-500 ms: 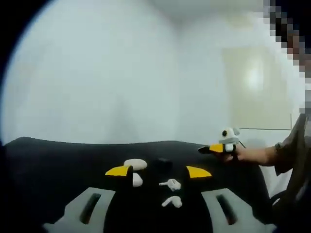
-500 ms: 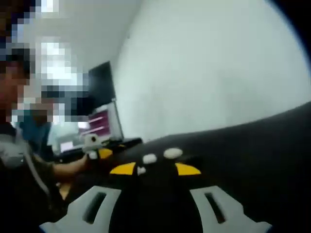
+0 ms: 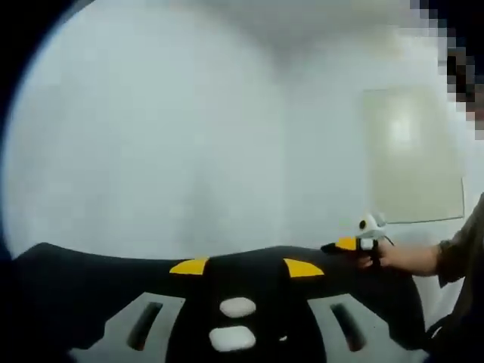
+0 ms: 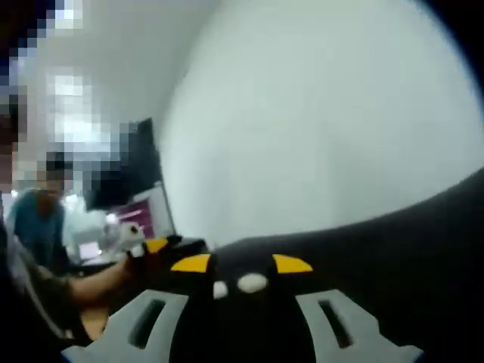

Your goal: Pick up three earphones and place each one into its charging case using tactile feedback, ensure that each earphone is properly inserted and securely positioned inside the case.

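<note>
On the black table [image 3: 91,280], two white oval cases [image 3: 237,307] [image 3: 232,338] lie low between my left gripper's jaws. My left gripper [image 3: 246,267] is open with nothing between its yellow tips. The right gripper [image 3: 349,244] shows at the right, held by a hand [image 3: 404,259] just above the table's far edge. In the right gripper view, a white oval case [image 4: 252,283] and a smaller white piece [image 4: 220,289] lie just past my right gripper [image 4: 242,264], which is open and holds nothing. The left gripper [image 4: 155,245] enters from the left in a hand. Blur hides finer detail.
A pale wall stands behind the table in both views. A lit monitor [image 4: 147,208] stands at the back left in the right gripper view. A person's sleeve [image 3: 461,253] is at the right edge of the left gripper view. The black surface [image 4: 408,242] stretches off to the right.
The left gripper's camera has moved forward and tipped up: the two earphones and the dark case have left its view, and white cases sit lower between the jaws. The right view shifted slightly.
</note>
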